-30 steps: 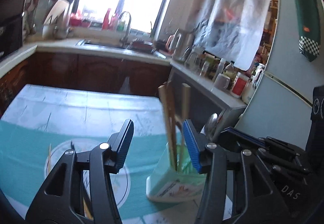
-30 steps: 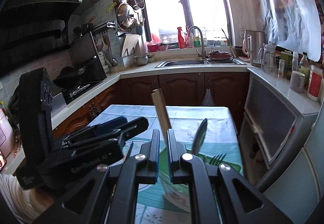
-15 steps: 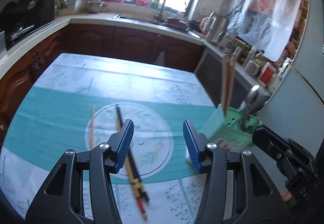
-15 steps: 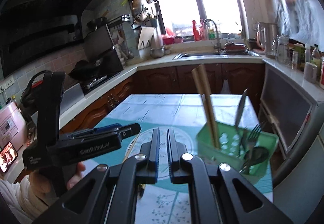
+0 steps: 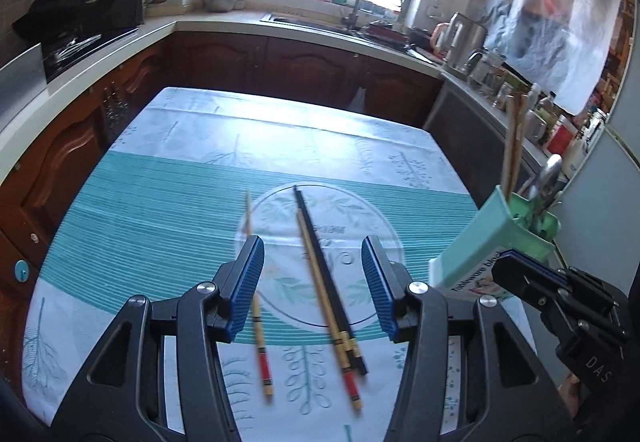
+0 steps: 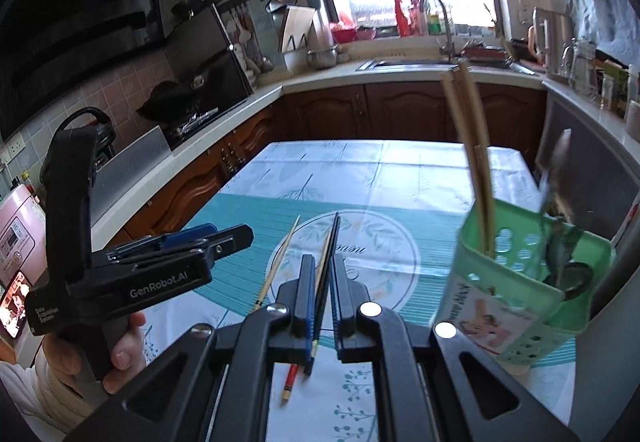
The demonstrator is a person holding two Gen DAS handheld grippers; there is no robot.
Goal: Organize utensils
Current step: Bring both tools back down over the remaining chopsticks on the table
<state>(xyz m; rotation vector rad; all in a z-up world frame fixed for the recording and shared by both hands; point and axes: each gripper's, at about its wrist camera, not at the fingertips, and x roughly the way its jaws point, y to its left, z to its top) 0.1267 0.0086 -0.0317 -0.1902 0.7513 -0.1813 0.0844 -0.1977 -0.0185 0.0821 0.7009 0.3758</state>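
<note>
Chopsticks [image 5: 320, 278] lie loose on the teal tablecloth [image 5: 140, 202], a black one touching a bamboo one, a third apart. Left gripper [image 5: 312, 282] hangs above them, jaws wide apart and empty. Right gripper [image 6: 322, 294] has jaws nearly together, holding nothing. Beside it stands the green utensil holder [image 6: 516, 294].
</note>
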